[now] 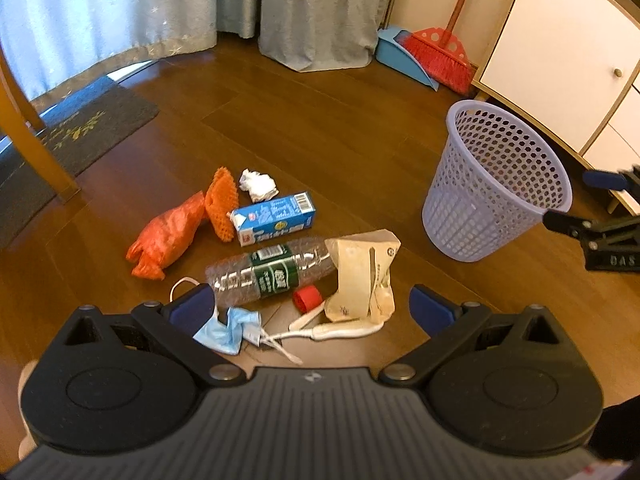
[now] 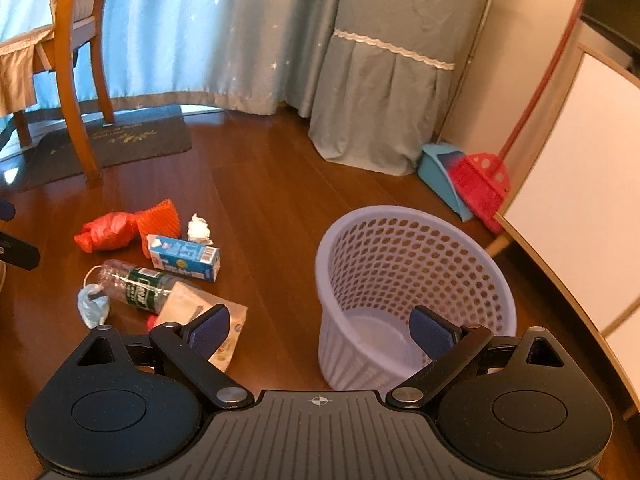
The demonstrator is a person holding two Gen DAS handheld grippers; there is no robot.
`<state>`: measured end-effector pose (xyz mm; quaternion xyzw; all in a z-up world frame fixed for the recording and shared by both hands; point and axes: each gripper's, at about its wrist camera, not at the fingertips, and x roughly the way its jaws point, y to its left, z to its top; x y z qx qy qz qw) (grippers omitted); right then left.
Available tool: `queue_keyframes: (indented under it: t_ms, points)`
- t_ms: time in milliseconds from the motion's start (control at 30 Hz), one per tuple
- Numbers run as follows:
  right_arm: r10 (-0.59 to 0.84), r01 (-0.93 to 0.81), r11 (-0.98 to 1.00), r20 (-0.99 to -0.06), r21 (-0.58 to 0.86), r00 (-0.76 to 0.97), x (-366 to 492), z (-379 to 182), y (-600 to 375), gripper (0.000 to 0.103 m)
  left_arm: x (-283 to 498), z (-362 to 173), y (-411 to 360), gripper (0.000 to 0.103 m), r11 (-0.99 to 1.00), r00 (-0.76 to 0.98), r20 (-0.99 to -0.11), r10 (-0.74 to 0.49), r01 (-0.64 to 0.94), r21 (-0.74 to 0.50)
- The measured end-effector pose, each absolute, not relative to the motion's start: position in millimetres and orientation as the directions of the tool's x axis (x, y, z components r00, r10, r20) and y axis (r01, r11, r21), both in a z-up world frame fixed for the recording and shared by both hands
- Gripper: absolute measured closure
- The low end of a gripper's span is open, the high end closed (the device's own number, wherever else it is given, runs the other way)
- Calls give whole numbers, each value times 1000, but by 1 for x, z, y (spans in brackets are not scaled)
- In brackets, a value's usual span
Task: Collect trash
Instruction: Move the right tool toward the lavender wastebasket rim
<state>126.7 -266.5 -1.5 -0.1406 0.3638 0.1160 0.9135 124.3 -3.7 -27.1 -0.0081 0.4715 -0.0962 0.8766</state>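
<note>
Trash lies in a heap on the wooden floor: an orange plastic bag (image 1: 164,238), an orange foam net (image 1: 221,204), a crumpled tissue (image 1: 258,185), a blue milk carton (image 1: 274,218), a clear plastic bottle (image 1: 268,274), a red cap (image 1: 306,298), a tan paper bag (image 1: 364,276), a white plastic piece (image 1: 340,330) and a blue face mask (image 1: 226,330). My left gripper (image 1: 312,308) hangs open above the mask, cap and paper bag, holding nothing. A lilac mesh basket (image 2: 404,300) stands upright to the right, holding no trash. My right gripper (image 2: 320,334) is open just in front of the basket.
A wooden chair (image 2: 76,92) stands on a dark doormat (image 2: 116,144) at the back left. Curtains (image 2: 208,36) hang behind. A red broom (image 1: 438,54) and blue dustpan (image 1: 400,58) lean by a white cabinet (image 1: 560,48) at the right.
</note>
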Motion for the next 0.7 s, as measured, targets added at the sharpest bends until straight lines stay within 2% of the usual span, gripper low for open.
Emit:
queue_keyframes:
  t_ms: [67,167,367,567,700]
  points:
    - [123,-347,921,-709,-179,694,138,-10,-270,20,131,-35,-5,1,981,534,-827,-176,165,-103]
    - [125,-374,909,-734,-185,668,153,-29,-279,25,141,-47,-5,1,979,529,-829,-181,175,-102]
    - [147,-425,892,-787,-157,599,186,-65,-291,43,154,-68,-3,1,978,511,-839,-188,175,-112]
    - [160,-462,876,-818,-141,553,212,-86,-298,66,164,-81,1,1,979,508,-841,-185,167,-114]
    - [165,-485,863,-826,-144,539,222,-94,-301,73,169,-87,4,1,980,503,-844,-186,152,-125]
